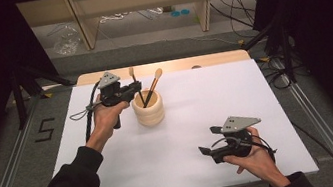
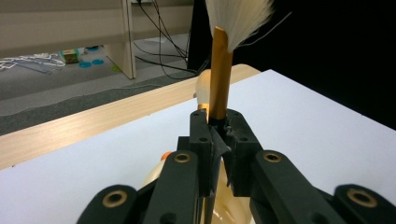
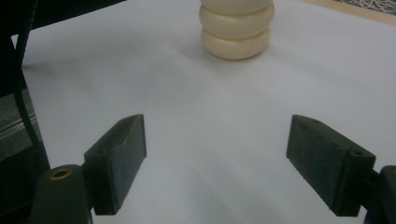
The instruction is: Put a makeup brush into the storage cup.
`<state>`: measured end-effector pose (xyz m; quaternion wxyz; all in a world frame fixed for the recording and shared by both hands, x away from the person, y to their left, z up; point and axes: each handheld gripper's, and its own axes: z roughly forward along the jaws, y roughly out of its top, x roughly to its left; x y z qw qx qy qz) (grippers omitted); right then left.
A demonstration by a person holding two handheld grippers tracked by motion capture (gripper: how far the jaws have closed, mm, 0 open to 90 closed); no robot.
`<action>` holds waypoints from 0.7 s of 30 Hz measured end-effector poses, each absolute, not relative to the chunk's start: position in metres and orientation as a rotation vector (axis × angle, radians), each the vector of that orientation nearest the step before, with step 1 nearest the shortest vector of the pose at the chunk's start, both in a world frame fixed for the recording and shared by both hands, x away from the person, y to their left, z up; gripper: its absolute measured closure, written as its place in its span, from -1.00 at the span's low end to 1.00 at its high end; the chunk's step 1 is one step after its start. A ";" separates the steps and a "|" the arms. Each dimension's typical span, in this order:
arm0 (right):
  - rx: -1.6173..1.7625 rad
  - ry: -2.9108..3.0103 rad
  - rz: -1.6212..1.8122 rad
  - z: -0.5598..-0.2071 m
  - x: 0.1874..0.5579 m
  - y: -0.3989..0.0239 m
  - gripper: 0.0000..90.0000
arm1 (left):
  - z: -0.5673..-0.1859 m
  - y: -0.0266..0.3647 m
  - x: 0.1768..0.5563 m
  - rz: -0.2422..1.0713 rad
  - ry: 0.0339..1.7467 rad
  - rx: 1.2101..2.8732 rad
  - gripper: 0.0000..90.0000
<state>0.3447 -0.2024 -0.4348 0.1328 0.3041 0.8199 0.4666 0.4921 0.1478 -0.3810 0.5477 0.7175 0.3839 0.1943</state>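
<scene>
A cream ribbed holder [image 1: 149,110] stands on the white mat [image 1: 184,121] left of centre, with two brushes in it. My left gripper [image 1: 137,88] reaches in from the left above the holder's rim and is shut on the handle of the left brush [image 1: 134,81]. In the left gripper view its jaws [image 2: 218,123] pinch the brown handle of that brush [image 2: 220,74], white bristles up. The second brush [image 1: 155,82] leans to the right, free. My right gripper [image 1: 209,140] is held low near the front right, open and with nothing in it [image 3: 217,158], facing the holder [image 3: 236,30].
The mat lies on a wooden table whose far edge [image 1: 175,65] shows behind it. Beyond are wooden shelf legs [image 1: 204,1] and loose cables [image 1: 237,6] on the floor. Dark curtains stand at both sides. A "5" mark [image 1: 44,129] lies on the floor to the left.
</scene>
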 end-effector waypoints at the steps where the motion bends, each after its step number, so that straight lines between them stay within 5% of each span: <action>1: 0.881 2.379 1.353 -0.435 0.345 -0.202 -0.53 | -0.382 0.148 0.493 0.462 0.909 1.703 0.85; 21: 0.879 2.385 1.359 -0.435 0.344 -0.201 -0.53 | -0.401 0.142 0.497 0.423 0.933 1.747 0.83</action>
